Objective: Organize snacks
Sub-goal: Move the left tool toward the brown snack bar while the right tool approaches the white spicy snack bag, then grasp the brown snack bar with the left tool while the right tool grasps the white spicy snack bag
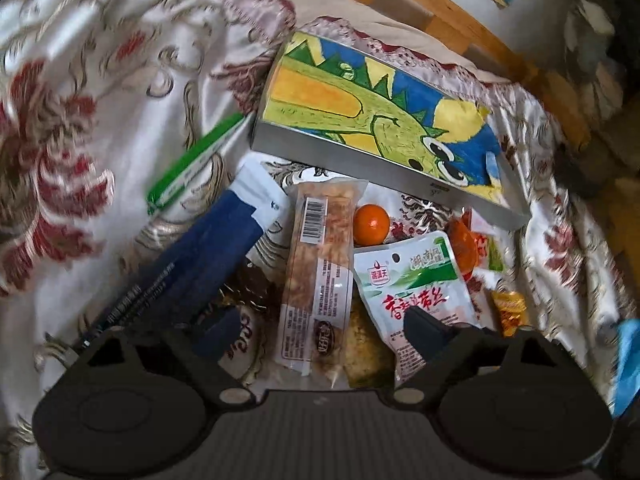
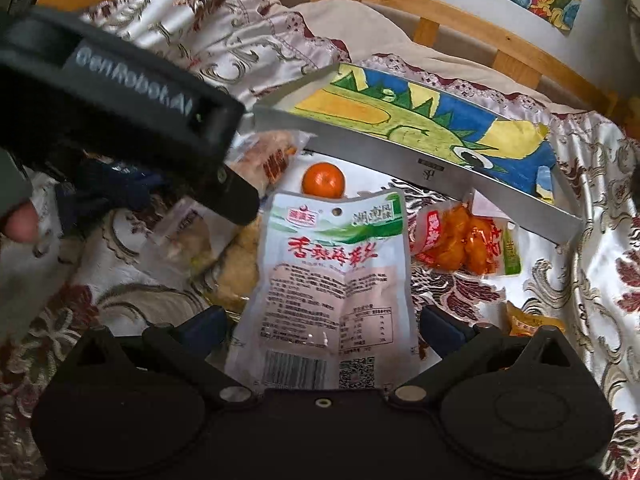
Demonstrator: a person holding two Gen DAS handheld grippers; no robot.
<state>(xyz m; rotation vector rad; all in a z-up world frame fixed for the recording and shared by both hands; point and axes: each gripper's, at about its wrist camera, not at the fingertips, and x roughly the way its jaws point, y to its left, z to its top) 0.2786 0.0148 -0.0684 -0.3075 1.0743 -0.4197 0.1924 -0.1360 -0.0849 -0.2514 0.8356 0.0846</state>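
Snacks lie in a loose heap on a floral satin cloth point(image 1: 120, 140), just in front of a shallow metal tray point(image 1: 340, 156) lined with a crayon drawing of a green spiky creature. The tray holds no snacks.

Left gripper point(image 1: 320, 332): fingers spread, nothing pinched. A long clear bar packet point(image 1: 316, 276) with a barcode lies between them, not pressed. The right finger tip overlaps the white pouch point(image 1: 416, 280) in this view; contact cannot be confirmed. A blue-and-white packet point(image 1: 224, 248) lies beside the left finger, and a green-edged box point(image 1: 192, 168) lies further left.

Right gripper point(image 2: 320, 328): fingers spread to either side of the white pouch point(image 2: 332, 280), which bears red lettering and lies flat, barcode end nearest the camera. The pads stand apart from its edges.

A small orange fruit point(image 2: 323, 179) sits between the pouch top and the tray wall. An orange-red packet point(image 2: 464, 240) lies to the right of the pouch, beside the tray. A small yellow packet point(image 2: 532, 322) lies near the right finger. The body of the left gripper crosses the upper left of the right view, with a fingertip point(image 2: 20, 222) of the person at the frame edge.
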